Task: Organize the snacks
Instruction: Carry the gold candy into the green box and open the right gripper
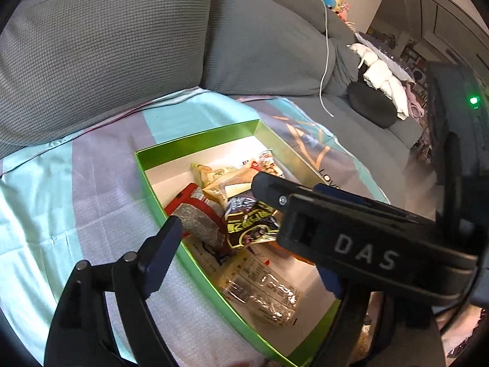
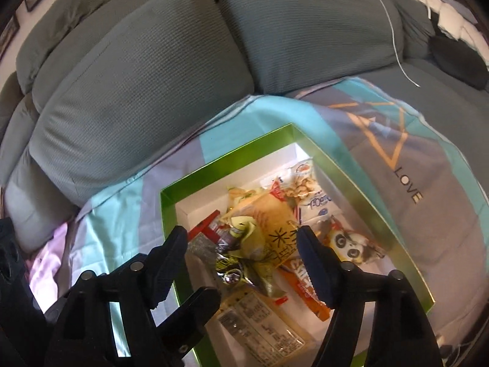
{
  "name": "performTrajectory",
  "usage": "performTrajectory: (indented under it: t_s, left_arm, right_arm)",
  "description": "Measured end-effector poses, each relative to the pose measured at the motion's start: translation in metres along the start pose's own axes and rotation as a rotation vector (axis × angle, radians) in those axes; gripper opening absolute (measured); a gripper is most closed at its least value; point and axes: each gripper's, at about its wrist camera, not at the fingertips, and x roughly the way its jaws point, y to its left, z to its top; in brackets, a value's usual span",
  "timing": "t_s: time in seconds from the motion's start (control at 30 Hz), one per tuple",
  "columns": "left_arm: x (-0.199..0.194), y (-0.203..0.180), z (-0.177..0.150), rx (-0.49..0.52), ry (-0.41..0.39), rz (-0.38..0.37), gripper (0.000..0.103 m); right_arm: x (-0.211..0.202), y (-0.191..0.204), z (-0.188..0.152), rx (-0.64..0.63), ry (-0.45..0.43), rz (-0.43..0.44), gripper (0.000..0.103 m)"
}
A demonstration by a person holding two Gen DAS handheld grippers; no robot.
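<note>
Green box [image 2: 171, 211] lies open on a striped cloth [image 2: 443, 214] over a grey sofa [image 2: 146, 70]. Snack packets [image 2: 269, 232] are heaped inside it, from the centre toward 12 o'clock; a clear packet [image 2: 262, 327] lies at 6 o'clock. Right gripper [image 2: 244, 244] hangs above the heap, jaws apart, nothing between them. Left gripper [image 1: 214, 211], also with jaws apart and empty, hovers over the box's 9 o'clock wall; its other finger is hidden behind the right gripper's black body
</note>
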Motion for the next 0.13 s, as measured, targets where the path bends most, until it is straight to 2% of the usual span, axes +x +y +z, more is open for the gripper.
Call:
performTrajectory:
  t_s: [0.13]
  left_arm:
    - [-0.0089,-0.0124,-0.0053,0.028,-0.037,0.019,0.081]
  right_arm:
    - [-0.0061,-0.0037,-0.0029,0.015,-0.016,-0.023,0.076]
